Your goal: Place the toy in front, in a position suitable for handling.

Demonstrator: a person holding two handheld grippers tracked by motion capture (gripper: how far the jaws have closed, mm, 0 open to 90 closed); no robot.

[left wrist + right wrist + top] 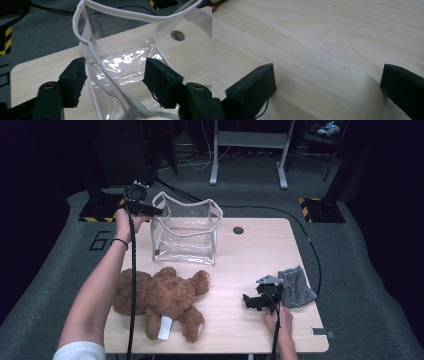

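Left tool (115,82) astride upright bag (186,236) rim

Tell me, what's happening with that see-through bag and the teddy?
A person is holding a hand-held gripper in each hand at a wooden table. The left hand-held gripper has its jaws open around the white rim of the clear bag, not pinching it yet. The right hand-held gripper rests open on the table beside a grey cloth. The brown teddy bear lies untouched.
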